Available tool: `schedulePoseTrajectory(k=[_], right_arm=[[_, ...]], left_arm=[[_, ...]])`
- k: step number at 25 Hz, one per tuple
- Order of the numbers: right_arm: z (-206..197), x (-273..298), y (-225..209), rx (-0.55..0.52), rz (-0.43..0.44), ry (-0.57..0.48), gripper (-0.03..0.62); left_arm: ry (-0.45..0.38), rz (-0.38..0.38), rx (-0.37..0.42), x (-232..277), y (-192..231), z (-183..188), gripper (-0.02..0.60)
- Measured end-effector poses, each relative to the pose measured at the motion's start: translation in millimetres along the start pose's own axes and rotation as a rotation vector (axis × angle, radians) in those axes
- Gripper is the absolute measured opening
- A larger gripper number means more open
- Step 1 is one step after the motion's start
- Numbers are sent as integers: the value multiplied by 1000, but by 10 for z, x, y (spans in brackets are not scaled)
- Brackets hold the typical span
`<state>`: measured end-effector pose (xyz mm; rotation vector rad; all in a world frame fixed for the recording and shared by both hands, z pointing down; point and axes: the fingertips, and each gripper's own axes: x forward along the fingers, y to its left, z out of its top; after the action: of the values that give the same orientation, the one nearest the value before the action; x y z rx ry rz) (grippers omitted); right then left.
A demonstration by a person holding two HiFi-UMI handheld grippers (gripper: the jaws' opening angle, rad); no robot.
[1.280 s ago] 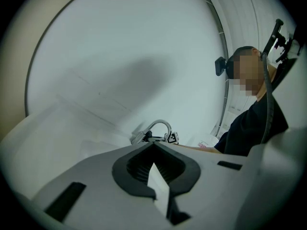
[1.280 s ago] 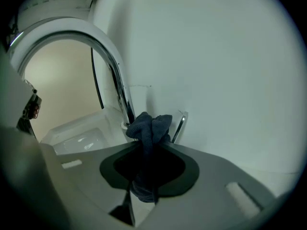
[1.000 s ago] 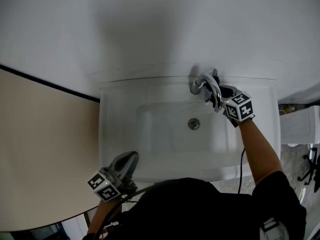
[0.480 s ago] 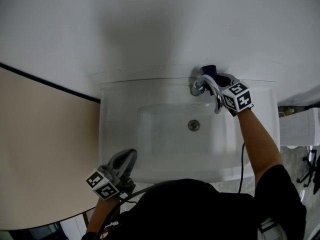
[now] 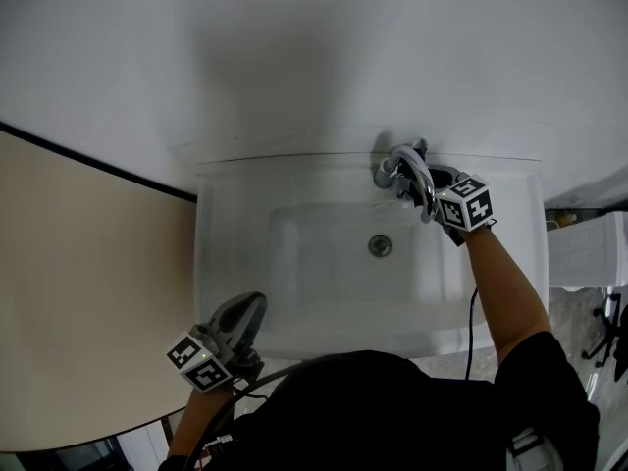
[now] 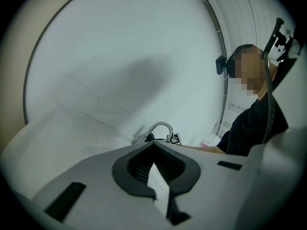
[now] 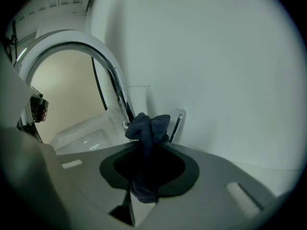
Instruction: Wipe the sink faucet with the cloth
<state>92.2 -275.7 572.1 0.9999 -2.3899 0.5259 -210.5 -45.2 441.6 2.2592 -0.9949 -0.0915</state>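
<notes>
A chrome arched faucet [image 5: 410,170] stands at the back rim of the white sink [image 5: 235,224]. My right gripper [image 5: 429,180] is just right of the faucet's base, shut on a dark blue cloth [image 7: 148,128]. In the right gripper view the bunched cloth sticks out past the right gripper [image 7: 148,150], close to the foot of the faucet [image 7: 96,56] and its thin lever [image 7: 176,123]. My left gripper [image 5: 245,314] rests shut and empty over the sink's front left rim. The left gripper [image 6: 156,169] points across the basin at the faucet [image 6: 160,127].
The drain [image 5: 380,245] lies in the middle of the basin. A white wall [image 5: 294,47] rises right behind the faucet. A beige surface [image 5: 78,292] borders the sink on the left, and a white slatted rack [image 5: 589,248] stands on the right.
The right gripper pushed the cloth back behind the faucet toward the wall, then drew forward again to the faucet's right side. The left gripper stayed still.
</notes>
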Motion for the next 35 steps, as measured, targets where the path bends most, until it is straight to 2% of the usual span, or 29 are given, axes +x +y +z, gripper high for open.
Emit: schedulePoseTrajectory(k=[3,6,9,11,14,19,25,28,30,35], right_arm=[[86,-210,50,55,44,-45,71],[498,-520,87,93,85,-179,71],[929,-710,209,37,137,-274,71],[1064,-692,304,-16,172,-283,71],[1052,-525,388,-52,212,-262,71],[828,-277,344,-11,229,-234,71],[430,1,426,-24,212,-112,72],[331,-42,498,-23,235,-82,72],[355,-183,555,-22,277,-105,72],[681,-603,712,-14,470,-291,72]], left_arm=[[-3,-6,0,3,-28,0,-11],[-6,-15,0,14,-26,22,-11],[-9,-22,1,17,-22,20,-11],[-11,-25,1,19,-40,3,-11],[-10,-27,-2,21,-82,-19,-11],[-6,-22,-15,-27,-94,-73,-11],[-4,-19,-26,-36,-31,-132,-11],[-10,-25,-25,-26,-49,-112,-12],[-13,-25,-26,-38,-45,-100,-11],[-15,-17,-35,-69,-13,-106,-11]])
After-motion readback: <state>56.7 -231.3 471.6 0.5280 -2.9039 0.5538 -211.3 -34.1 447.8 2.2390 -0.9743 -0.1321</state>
